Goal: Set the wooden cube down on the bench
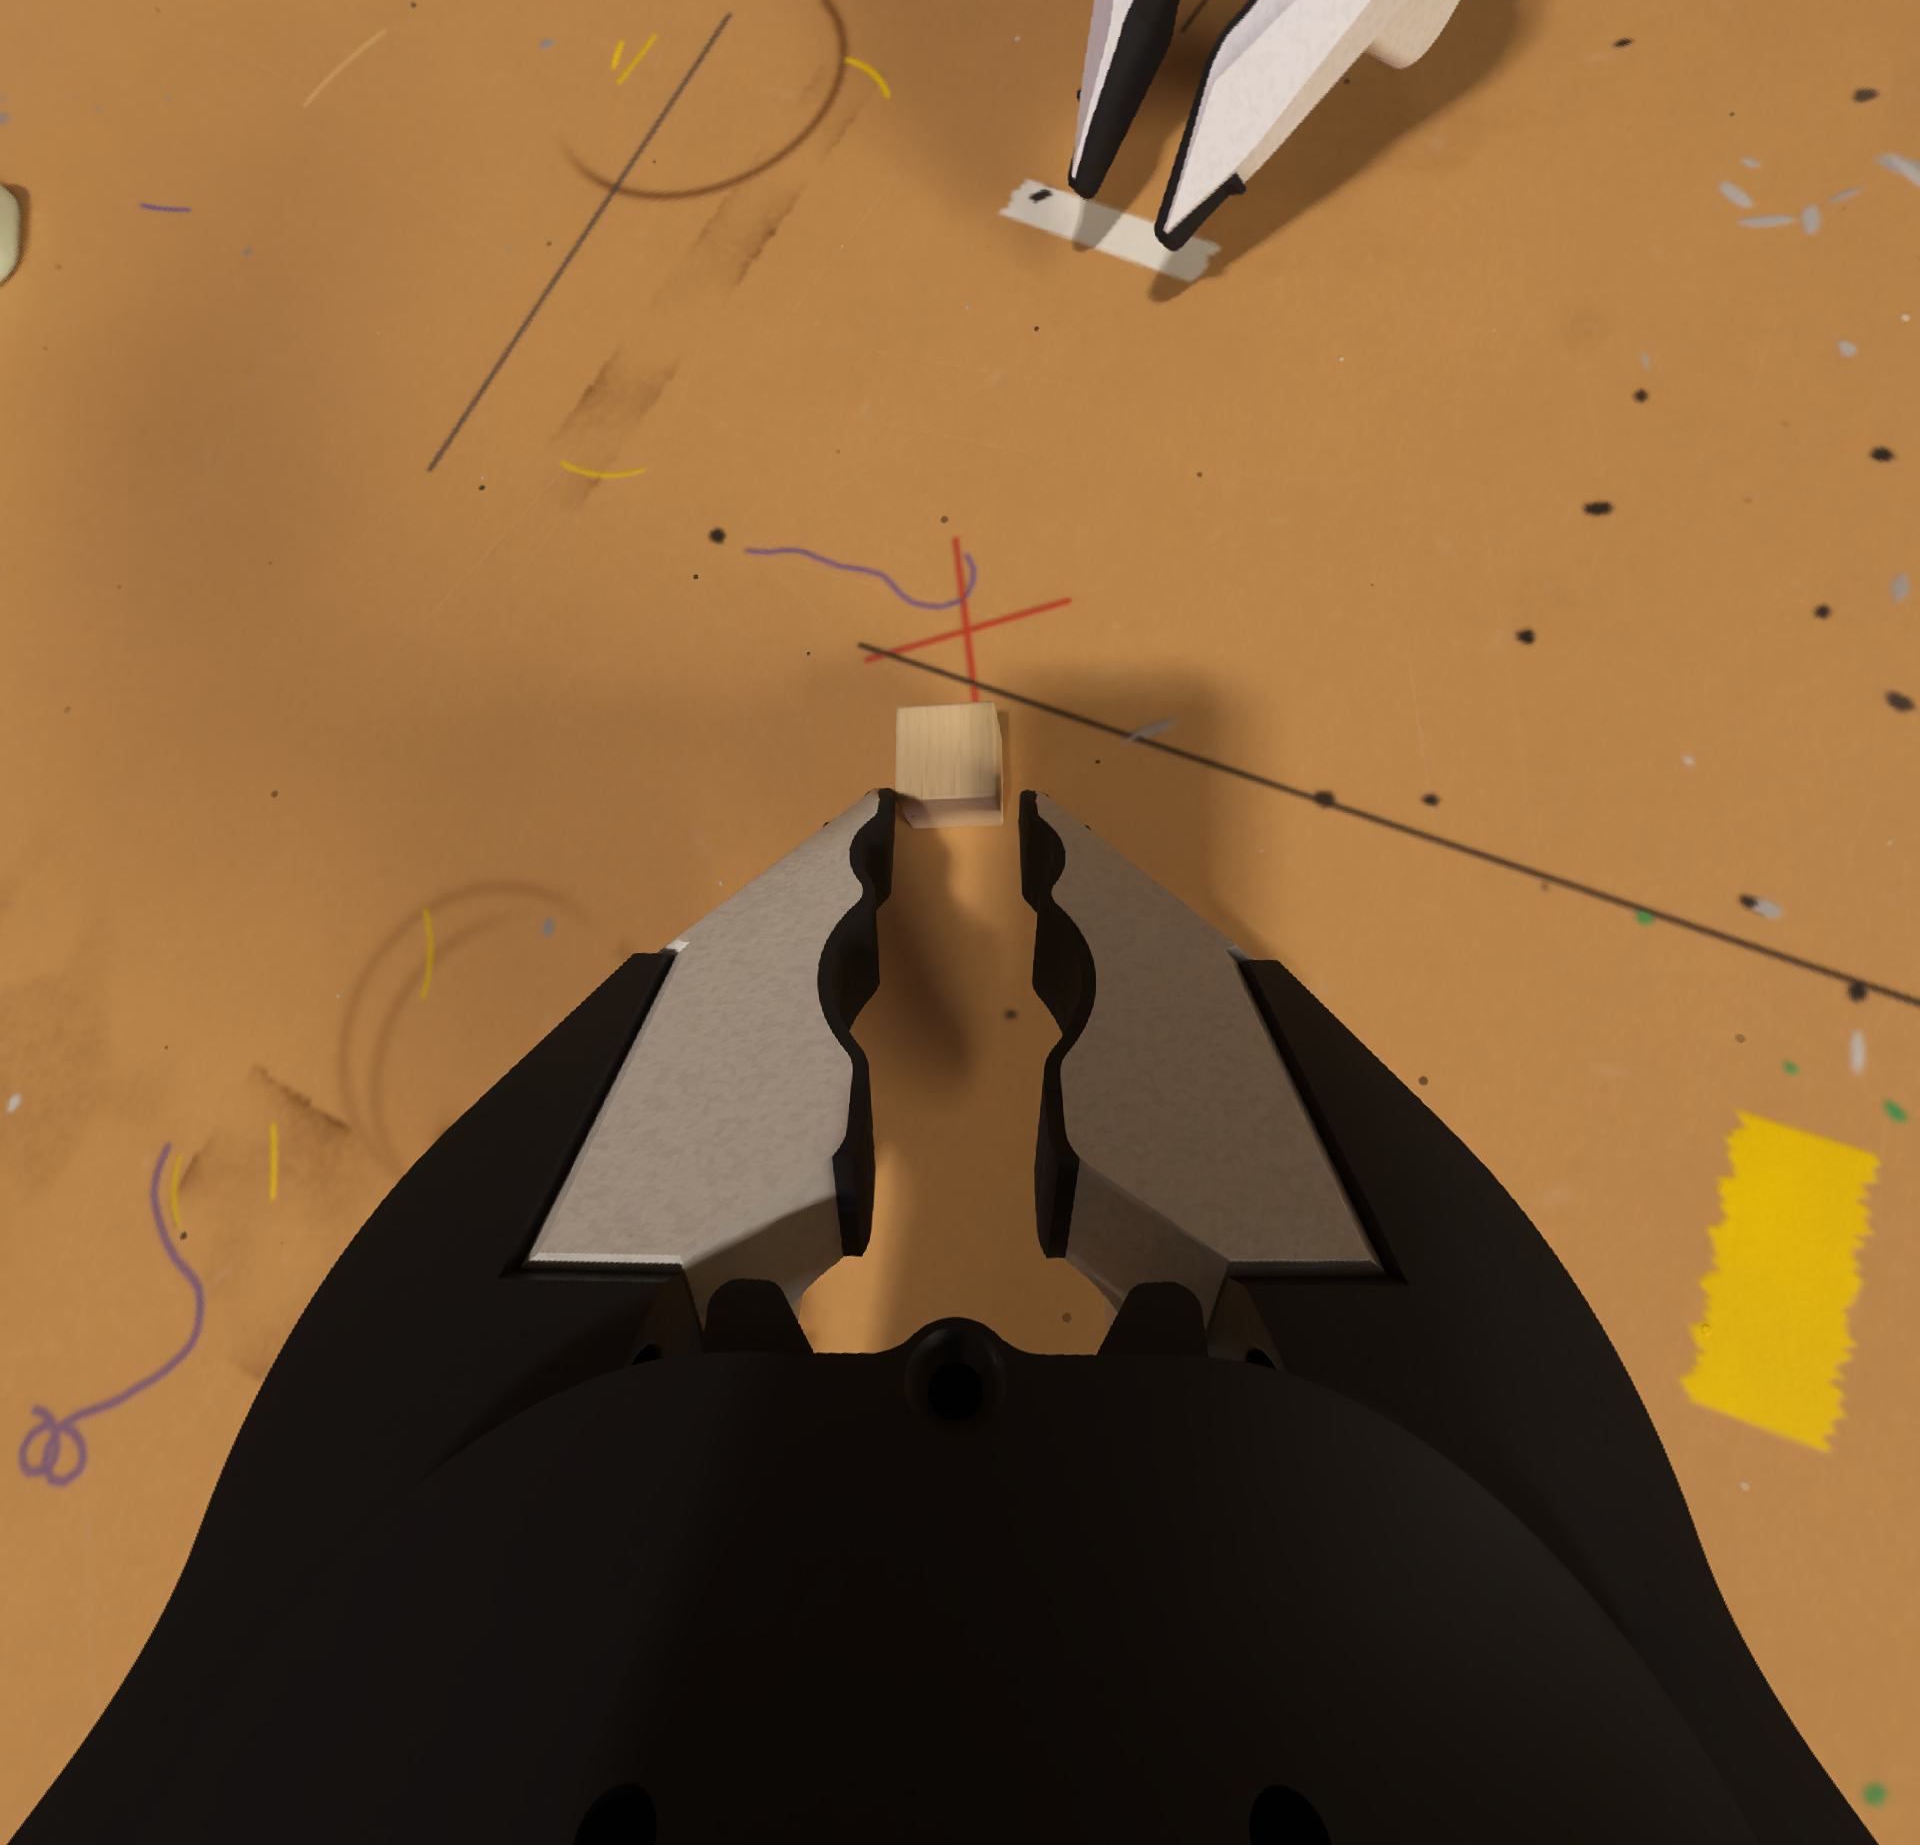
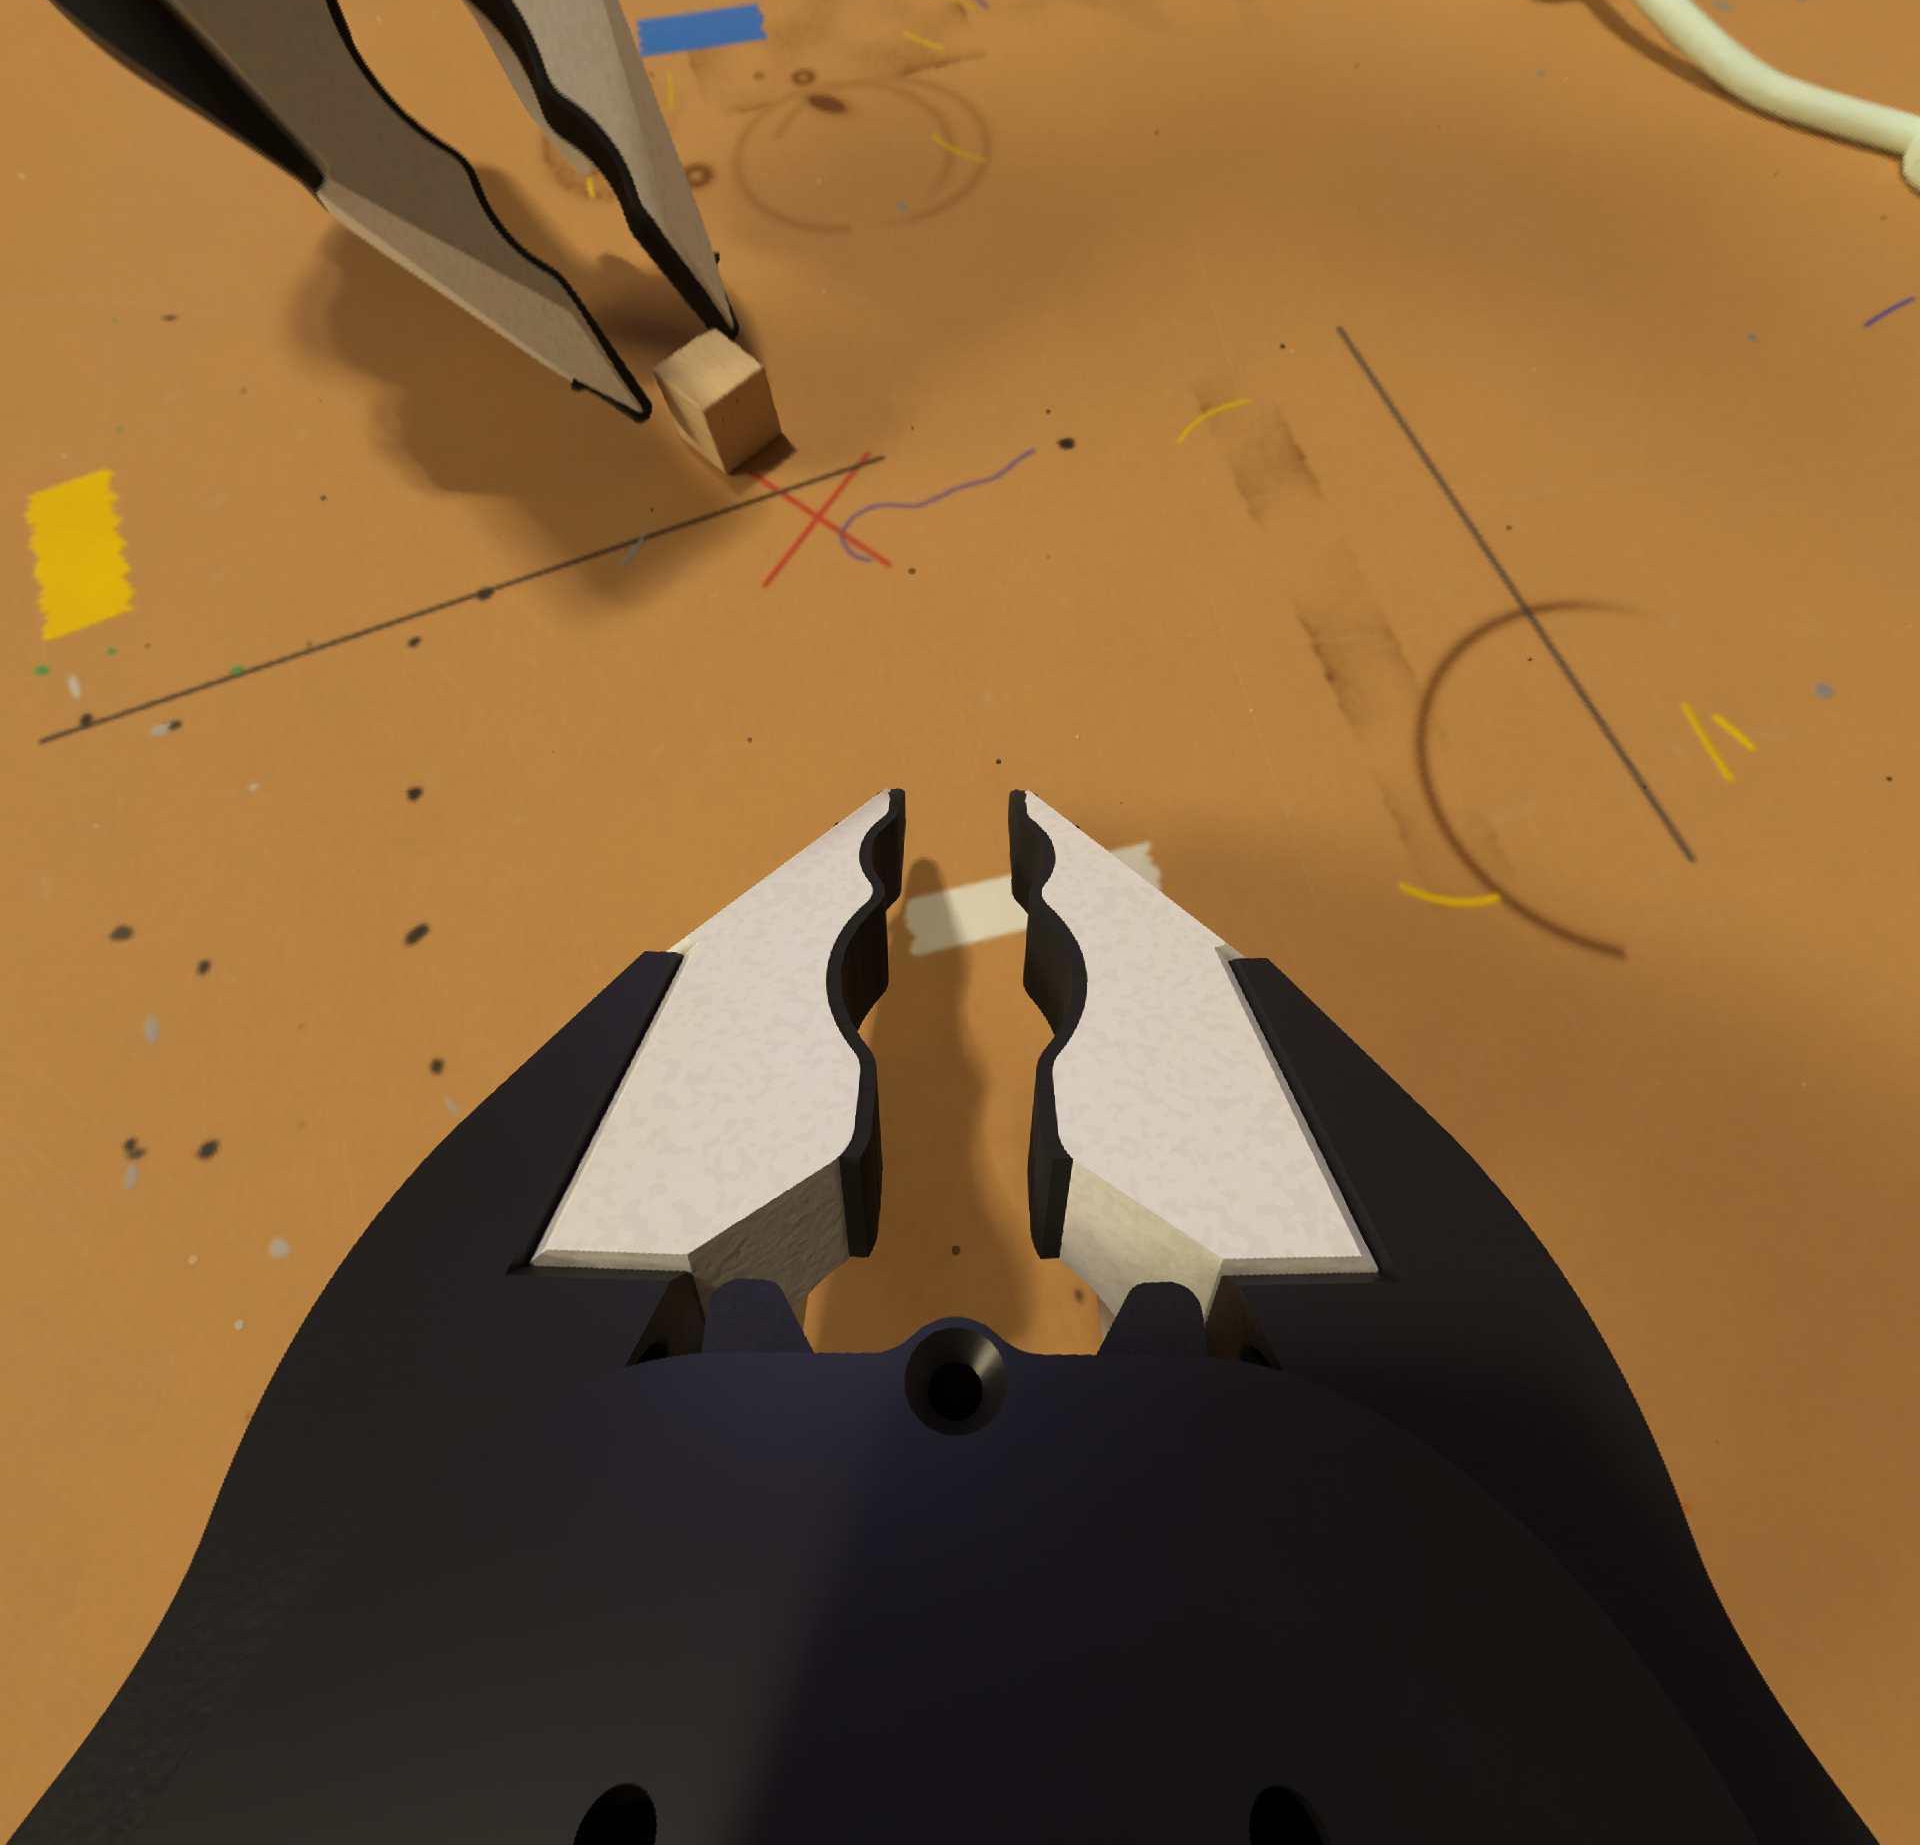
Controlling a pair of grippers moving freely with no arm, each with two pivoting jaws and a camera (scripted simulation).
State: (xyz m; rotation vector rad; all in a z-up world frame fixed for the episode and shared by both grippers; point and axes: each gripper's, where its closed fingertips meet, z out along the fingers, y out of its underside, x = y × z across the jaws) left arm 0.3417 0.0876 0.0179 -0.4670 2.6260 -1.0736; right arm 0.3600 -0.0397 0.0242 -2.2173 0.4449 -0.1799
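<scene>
Left wrist view: the left gripper [image 1: 956,806] stands with its jaws parted to a narrow gap and nothing clamped between them; the wooden cube [image 1: 949,765] lies just beyond the fingertips, apparently resting on the bench [image 1: 312,652] beside a red cross mark [image 1: 966,621] and a thin black line [image 1: 1455,839]. The cube is small, pale and square-edged, with faint straight grain and a darker shaded side. The right gripper [image 1: 1132,211] shows farther off, its tips over a strip of pale tape [image 1: 1112,226]. Right wrist view: the right gripper [image 2: 956,808] is likewise narrowly parted and empty, with the pale tape [image 2: 966,912] visible between its fingers. The left gripper [image 2: 686,367] appears at upper left, one fingertip touching or almost touching the wooden cube [image 2: 722,398], which looks slightly tilted, one lower edge near the red cross mark [image 2: 821,517]; whether it sits flat cannot be told. A judgement: the main risk is that a fingertip catches the light cube on withdrawal, dragging or toppling it. A yellow patch [image 2: 78,554] and a cream cable [image 2: 1745,70] lie well apart.
</scene>
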